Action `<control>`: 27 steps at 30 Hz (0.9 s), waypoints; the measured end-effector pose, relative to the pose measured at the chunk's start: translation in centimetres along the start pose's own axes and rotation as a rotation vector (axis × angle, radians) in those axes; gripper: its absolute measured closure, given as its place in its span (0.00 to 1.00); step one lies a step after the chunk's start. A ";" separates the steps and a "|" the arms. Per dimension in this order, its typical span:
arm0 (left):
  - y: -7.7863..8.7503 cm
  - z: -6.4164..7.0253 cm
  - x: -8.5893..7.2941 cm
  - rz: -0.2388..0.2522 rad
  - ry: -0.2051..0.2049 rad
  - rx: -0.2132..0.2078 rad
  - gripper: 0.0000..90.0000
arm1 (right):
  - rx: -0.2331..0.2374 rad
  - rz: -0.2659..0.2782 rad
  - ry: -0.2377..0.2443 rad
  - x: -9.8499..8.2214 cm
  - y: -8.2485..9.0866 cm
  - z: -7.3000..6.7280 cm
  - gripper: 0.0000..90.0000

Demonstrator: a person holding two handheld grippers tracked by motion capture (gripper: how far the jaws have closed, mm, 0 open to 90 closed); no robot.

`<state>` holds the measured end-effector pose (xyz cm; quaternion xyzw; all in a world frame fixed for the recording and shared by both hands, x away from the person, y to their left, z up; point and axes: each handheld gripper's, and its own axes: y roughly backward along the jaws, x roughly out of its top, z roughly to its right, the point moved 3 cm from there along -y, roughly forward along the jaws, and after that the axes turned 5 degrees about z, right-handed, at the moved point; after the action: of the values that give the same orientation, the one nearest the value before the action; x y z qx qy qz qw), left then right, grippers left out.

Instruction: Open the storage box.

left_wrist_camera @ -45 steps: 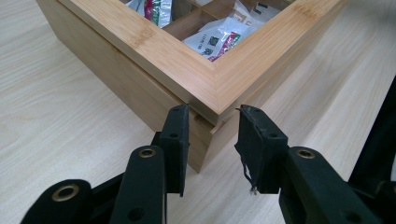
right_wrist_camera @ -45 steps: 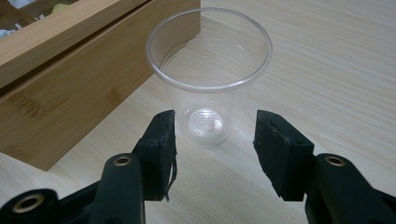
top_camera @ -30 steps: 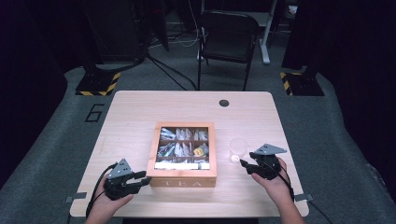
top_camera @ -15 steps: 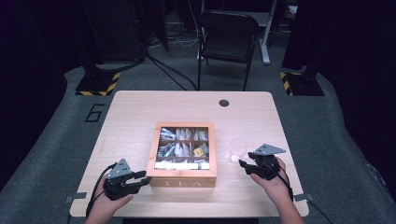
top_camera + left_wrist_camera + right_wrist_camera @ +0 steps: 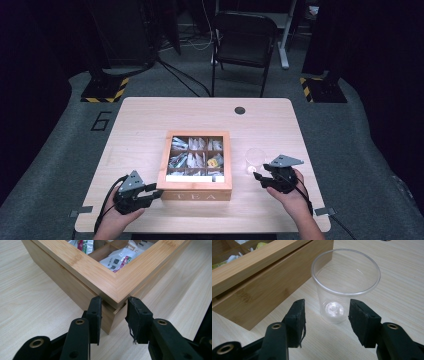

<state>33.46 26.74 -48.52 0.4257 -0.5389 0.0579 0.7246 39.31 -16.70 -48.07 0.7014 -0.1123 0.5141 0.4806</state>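
Wooden tea box [image 5: 197, 192] corner in left gripper [image 5: 113, 311]; one cup [image 5: 344, 285] between right gripper's [image 5: 325, 315] open jaws

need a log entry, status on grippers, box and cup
Left hand-held gripper shut on tea box corner. Right hand-held gripper open, jaws either side of cup, no contact. Nothing in the way.

Bright light falls on the table [image 5: 150, 120], its surroundings dark; close views sharp, perhaps softening toward the edges.

Wooden table [image 5: 145, 120]: tea box [image 5: 197, 190], cup [image 5: 254, 159]
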 end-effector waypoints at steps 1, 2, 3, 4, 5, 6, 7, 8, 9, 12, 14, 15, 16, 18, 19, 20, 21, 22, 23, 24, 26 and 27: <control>0.0 0.0 0.0 0.000 0.000 0.000 0.72 | -0.001 0.002 0.003 0.0 0.0 0.0 0.52; 0.0 0.0 0.0 0.013 0.016 -0.001 0.72 | 0.002 0.005 0.009 0.0 0.0 0.0 0.52; 0.0 0.0 0.1 0.014 0.013 -0.004 0.72 | 0.003 0.005 0.008 0.1 0.0 -0.1 0.52; 0.1 0.0 0.2 0.010 0.013 -0.007 0.72 | 0.004 0.008 0.000 0.1 0.0 -0.1 0.52; 0.1 0.0 0.2 0.010 0.013 -0.007 0.72 | 0.008 0.013 0.003 0.2 0.0 -0.1 0.52; 0.1 0.0 0.3 0.012 0.016 -0.003 0.72 | 0.013 0.015 -0.002 0.2 0.0 -0.2 0.52; 0.1 0.0 0.4 0.017 0.021 0.000 0.72 | 0.018 0.013 -0.004 0.3 0.1 -0.3 0.52; 0.2 0.0 0.5 0.018 0.015 0.000 0.72 | 0.022 0.012 0.000 0.3 0.1 -0.3 0.52; 0.2 0.0 0.5 0.018 0.015 0.000 0.72 | 0.022 0.012 0.000 0.3 0.1 -0.3 0.52; 0.4 -0.1 0.8 0.030 0.025 -0.006 0.72 | 0.035 0.009 -0.004 0.5 0.2 -0.5 0.52; 0.5 -0.1 1.1 0.032 0.030 -0.007 0.72 | 0.044 0.008 -0.007 0.5 0.2 -0.5 0.52; 0.5 -0.1 1.1 0.031 0.030 -0.008 0.72 | 0.046 0.009 -0.004 0.6 0.3 -0.6 0.52; 0.5 -0.1 1.1 0.031 0.030 -0.008 0.72 | 0.044 0.005 -0.010 0.6 0.4 -0.6 0.52; 0.5 -0.1 1.3 0.034 0.034 -0.005 0.72 | 0.044 0.009 -0.008 0.6 0.4 -0.6 0.52; 0.6 -0.1 1.3 0.024 0.036 -0.015 0.72 | 0.047 0.006 -0.009 0.6 0.5 -0.6 0.52; 0.6 -0.2 1.4 0.022 0.027 -0.010 0.72 | 0.038 0.002 -0.013 0.6 0.7 -0.6 0.52; 0.6 -0.1 1.5 0.027 0.032 -0.006 0.72 | 0.040 0.006 -0.019 0.6 0.8 -0.6 0.52; 0.6 -0.1 1.5 0.027 0.032 -0.006 0.72 | 0.039 0.004 -0.017 0.7 0.9 -0.6 0.52; 0.8 -0.2 1.7 0.023 0.031 -0.012 0.72 | 0.035 0.009 -0.021 0.7 1.0 -0.6 0.52; 0.8 -0.2 1.7 0.023 0.031 -0.012 0.72 | 0.037 0.008 -0.019 0.8 1.1 -0.6 0.52; 1.0 -0.2 2.0 0.047 0.044 -0.011 0.72 | 0.037 0.005 -0.016 0.8 1.3 -0.7 0.52; 1.0 -0.2 2.0 0.047 0.044 -0.011 0.72 | 0.037 0.005 -0.016 0.8 1.3 -0.7 0.52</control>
<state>33.95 26.75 -46.30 0.4076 -0.5332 0.0812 0.7369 38.38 -16.52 -46.70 0.7141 -0.1083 0.5116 0.4654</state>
